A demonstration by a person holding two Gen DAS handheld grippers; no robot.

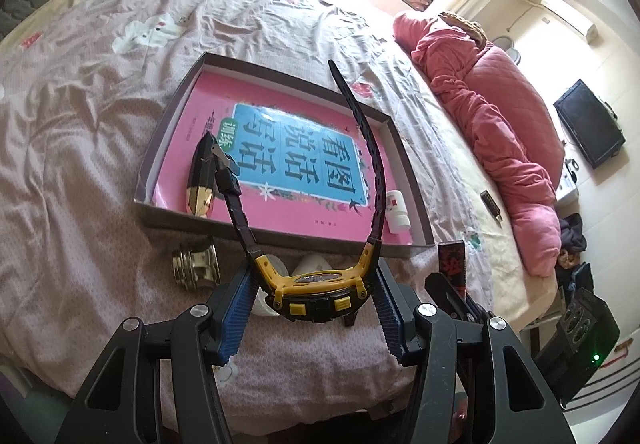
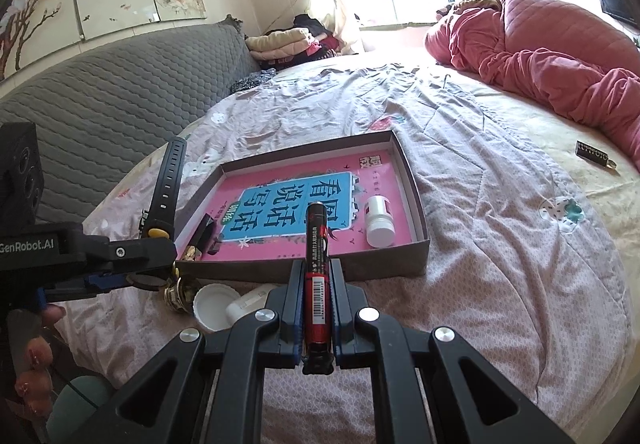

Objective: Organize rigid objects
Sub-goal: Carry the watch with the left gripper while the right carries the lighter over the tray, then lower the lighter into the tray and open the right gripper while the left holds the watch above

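You are holding a yellow-and-black wristwatch (image 1: 316,294) in your left hand-held gripper (image 1: 316,308), whose blue ribbed pads (image 1: 240,318) are pinching the watch case from both sides while the two black straps are rising and curling over the box beyond. Your right hand-held gripper (image 2: 318,304) is pressed tight on a red-and-black battery (image 2: 318,276), which is standing nearly upright between the jaws with its tip pointing toward 12 o'clock over the box's near wall. The shallow cardboard box (image 2: 416,203) is lying on the bed (image 2: 500,244), and a pink-and-blue book (image 2: 280,203) is covering its floor. In the right wrist view, a small white bottle (image 2: 380,222) is lying in the box at about 3 o'clock from the book's blue panel, and a black-and-gold lipstick-like tube (image 1: 204,175) is lying in the corner toward 8 o'clock. Outside the box, just beside its near wall at 7 o'clock, a brass-coloured threaded fitting (image 1: 196,268), a white cap (image 2: 212,304) and a white case-like object (image 2: 246,306) are resting on the bedsheet. A small dark rectangular item (image 2: 592,151) is lying well apart at 2 o'clock, near the pink quilt (image 2: 540,55). Your fingers (image 2: 38,350) are showing at the lower left edge of the right wrist view.
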